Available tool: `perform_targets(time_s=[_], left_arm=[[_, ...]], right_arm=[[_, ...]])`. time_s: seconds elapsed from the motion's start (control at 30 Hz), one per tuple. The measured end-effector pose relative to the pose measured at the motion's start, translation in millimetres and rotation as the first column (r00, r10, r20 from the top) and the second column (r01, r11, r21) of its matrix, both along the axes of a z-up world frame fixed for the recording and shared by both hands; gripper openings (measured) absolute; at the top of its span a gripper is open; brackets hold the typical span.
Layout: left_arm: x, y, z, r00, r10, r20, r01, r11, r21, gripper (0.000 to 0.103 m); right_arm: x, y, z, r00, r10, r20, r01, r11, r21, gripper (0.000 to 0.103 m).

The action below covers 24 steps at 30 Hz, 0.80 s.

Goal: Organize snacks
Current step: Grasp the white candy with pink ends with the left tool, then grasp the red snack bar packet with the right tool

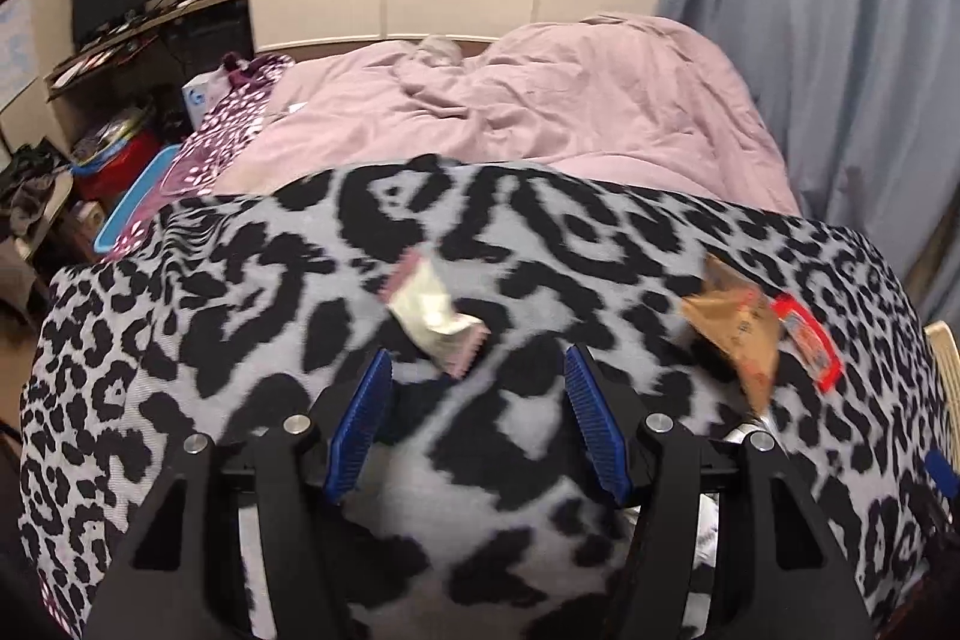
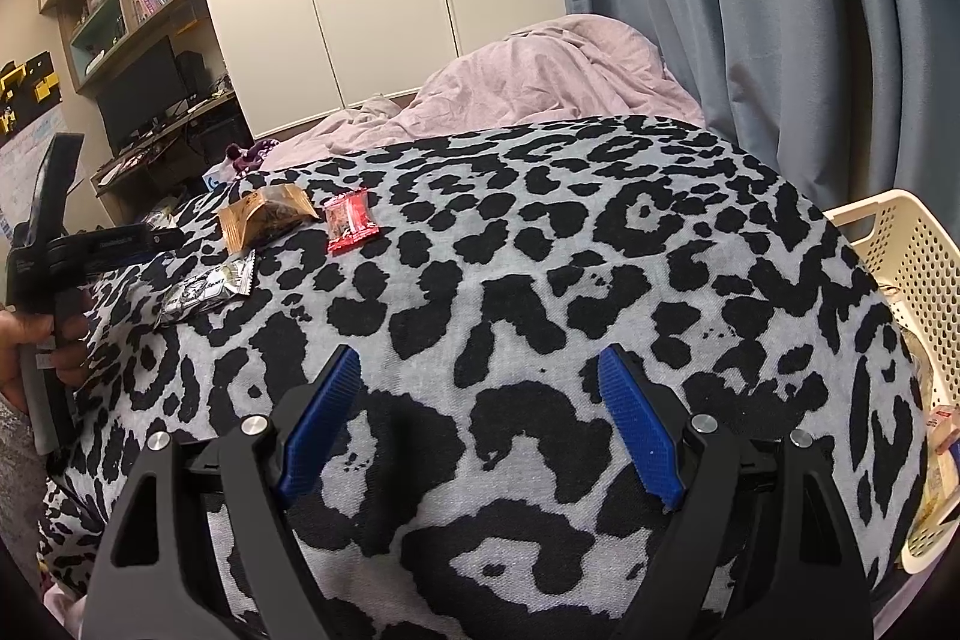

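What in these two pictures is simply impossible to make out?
- Print on the white snack packet: left wrist view, blurred.
- Silver packet: left wrist view, mostly hidden behind the left tongs.
- Contents of the cream basket: right wrist view, cut off by the frame edge.
- Text on the red packet: too small.

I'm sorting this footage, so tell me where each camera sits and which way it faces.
Left wrist: on the left tool, looking down the bed at a white snack packet; only its own fingers show.
Right wrist: on the right tool, facing the leopard blanket; a hand shows.
Shared: brown packet, red packet, wardrobe.
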<state>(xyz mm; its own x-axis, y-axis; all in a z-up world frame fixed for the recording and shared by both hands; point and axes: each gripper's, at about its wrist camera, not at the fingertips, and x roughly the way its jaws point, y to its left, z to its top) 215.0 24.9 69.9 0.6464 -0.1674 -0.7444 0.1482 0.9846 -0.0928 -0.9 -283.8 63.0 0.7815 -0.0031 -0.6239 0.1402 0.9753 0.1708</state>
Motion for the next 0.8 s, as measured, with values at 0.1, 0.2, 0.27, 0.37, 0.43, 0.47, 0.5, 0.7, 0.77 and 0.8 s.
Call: perform_targets(time_s=[0.1,0.2,0.27,0.37,0.43,0.47,0.5,0.7,0.77,0.8], left_arm=[[10.4,6.3,-4.0,0.999,0.017,-0.027,-0.018,1.000,-0.023,0.040],[20.1,5.8,-6.4,0.999,0.029,-0.044,-0.031,0.999,-0.044,0.036],[24.5,5.1,-5.6,0.998,0.047,-0.039,-0.049,0.998,-0.047,0.035],[28.1,5.9,-4.8,0.997,0.065,-0.038,-0.067,0.996,-0.051,0.033],[30.3,5.9,-5.7,0.996,0.074,-0.039,-0.076,0.996,-0.052,0.033],[31.6,5.9,-6.4,0.996,0.074,-0.044,-0.076,0.996,-0.051,0.033],[32.7,5.4,-6.8,0.996,0.075,-0.047,-0.078,0.996,-0.051,0.032],[34.1,3.4,-5.3,0.996,0.079,-0.039,-0.081,0.995,-0.057,0.020],[30.6,1.7,-2.6,0.997,0.072,-0.024,-0.073,0.996,-0.050,0.020],[28.9,1.1,-1.0,0.998,0.068,-0.017,-0.069,0.996,-0.050,0.020]], right_arm=[[0.4,2.0,-0.1,1.000,0.004,-0.002,-0.004,1.000,-0.003,0.083],[0.7,2.6,0.0,1.000,0.004,-0.003,-0.004,1.000,-0.005,0.083],[1.1,1.9,-0.3,1.000,0.002,-0.005,-0.002,1.000,-0.001,0.083],[2.6,-1.5,-2.0,1.000,-0.003,-0.009,0.003,1.000,0.004,0.083],[2.9,-2.4,-2.9,1.000,-0.005,-0.010,0.005,1.000,0.007,0.083],[3.3,-3.0,-3.2,1.000,-0.007,-0.011,0.007,1.000,0.009,0.083],[3.5,-2.9,-3.6,1.000,-0.007,-0.012,0.008,1.000,0.011,0.083],[4.7,-4.0,-4.2,1.000,-0.004,-0.014,0.004,1.000,0.009,0.083],[5.8,-2.9,-3.4,1.000,-0.002,-0.014,0.002,1.000,0.005,0.083],[6.5,-2.1,-2.3,1.000,0.000,-0.013,0.000,1.000,0.003,0.083]])
